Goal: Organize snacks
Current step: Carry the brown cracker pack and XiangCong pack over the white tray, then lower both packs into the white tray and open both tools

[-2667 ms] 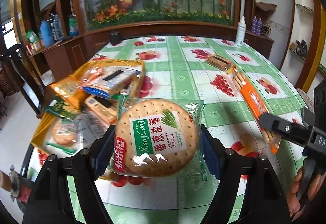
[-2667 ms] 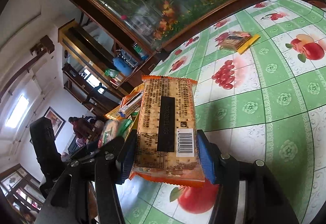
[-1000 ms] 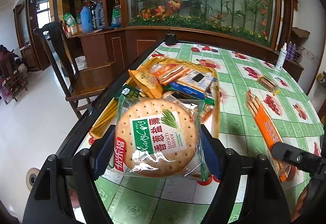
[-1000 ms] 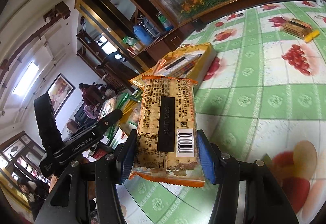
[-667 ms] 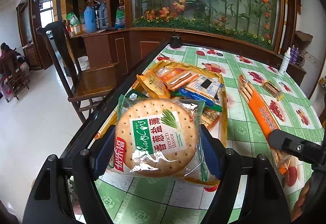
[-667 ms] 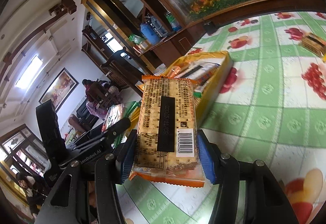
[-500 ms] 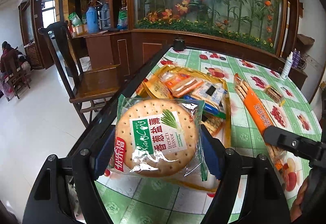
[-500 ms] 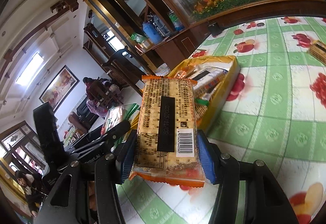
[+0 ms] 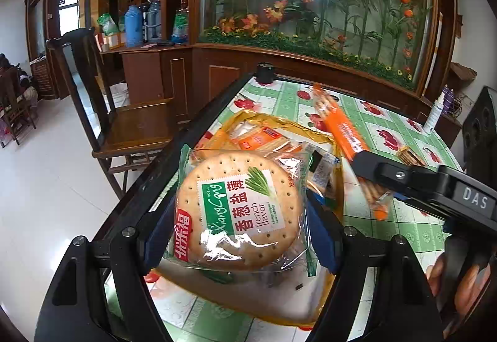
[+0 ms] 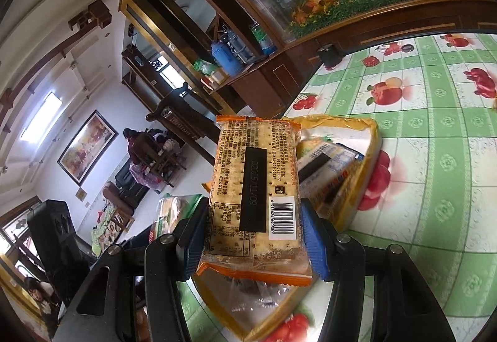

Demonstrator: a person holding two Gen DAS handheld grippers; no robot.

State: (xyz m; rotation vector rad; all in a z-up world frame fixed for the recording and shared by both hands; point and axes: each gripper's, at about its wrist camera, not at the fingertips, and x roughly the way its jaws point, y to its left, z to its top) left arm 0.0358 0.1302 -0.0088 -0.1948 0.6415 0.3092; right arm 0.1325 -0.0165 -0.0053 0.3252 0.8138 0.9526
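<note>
My left gripper [image 9: 239, 236] is shut on a round cracker pack [image 9: 239, 211] with a green label, held above the yellow snack bag [image 9: 323, 136] that lies open on the table with several packets inside. My right gripper [image 10: 253, 239] is shut on a long orange cracker pack [image 10: 256, 196], barcode side up, held over the same yellow bag [image 10: 366, 161]. The orange pack [image 9: 344, 133] and the right gripper's black body [image 9: 435, 186] show at the right of the left wrist view.
The table has a green fruit-print cloth [image 10: 441, 130] and a dark edge [image 9: 186, 149]. A wooden chair [image 9: 130, 124] stands left of the table. A small snack pack [image 9: 410, 155] and a white bottle [image 9: 435, 115] sit at the far right. A planter cabinet [image 9: 310, 40] stands behind.
Both grippers have moved left and forward with their packs, from the table's middle to above the yellow bag. The orange pack now hangs over the bag's right side.
</note>
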